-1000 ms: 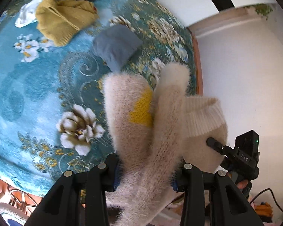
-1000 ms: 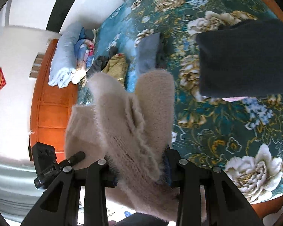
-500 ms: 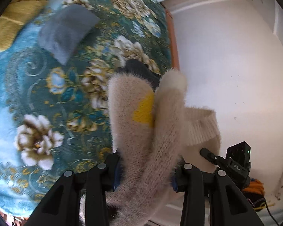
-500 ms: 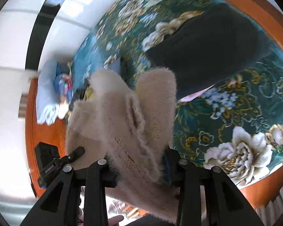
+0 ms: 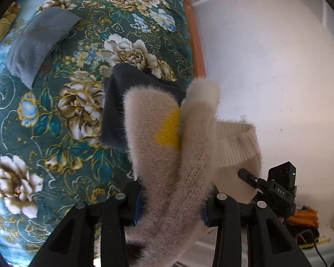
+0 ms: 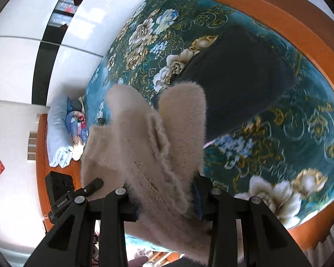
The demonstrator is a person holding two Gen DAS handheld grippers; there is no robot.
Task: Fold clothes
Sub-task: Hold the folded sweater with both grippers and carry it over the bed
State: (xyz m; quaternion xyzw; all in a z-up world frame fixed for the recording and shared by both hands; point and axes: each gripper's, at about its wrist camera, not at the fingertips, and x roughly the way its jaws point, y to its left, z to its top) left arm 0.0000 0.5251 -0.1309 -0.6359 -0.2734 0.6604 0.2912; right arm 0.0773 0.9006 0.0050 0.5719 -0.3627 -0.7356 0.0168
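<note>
A fluffy beige sweater (image 5: pixel 167 155) with a yellow patch hangs bunched between both grippers, lifted above the bed. My left gripper (image 5: pixel 170 202) is shut on one folded edge of it. My right gripper (image 6: pixel 164 200) is shut on the other edge of the sweater (image 6: pixel 153 151). Its ribbed cuff (image 5: pixel 236 142) droops toward the right gripper, which shows in the left wrist view (image 5: pixel 276 191). A folded dark navy garment (image 5: pixel 122 102) lies on the bed just beyond the sweater; it also shows in the right wrist view (image 6: pixel 238 75).
The bed has a teal floral cover (image 5: pixel 66 111) and an orange wooden frame (image 6: pixel 278 15). A folded grey garment (image 5: pixel 37 42) lies farther up the bed. A yellow garment (image 5: pixel 0 29) sits at the left edge. Pillows and bedding (image 6: pixel 62 131) are piled at the headboard. A white wall (image 5: pixel 267 55) stands beside the bed.
Both grippers have carried the sweater toward the foot corner of the bed, over the dark navy garment. The grey and yellow garments have slid away to the left. Both grips are unchanged.
</note>
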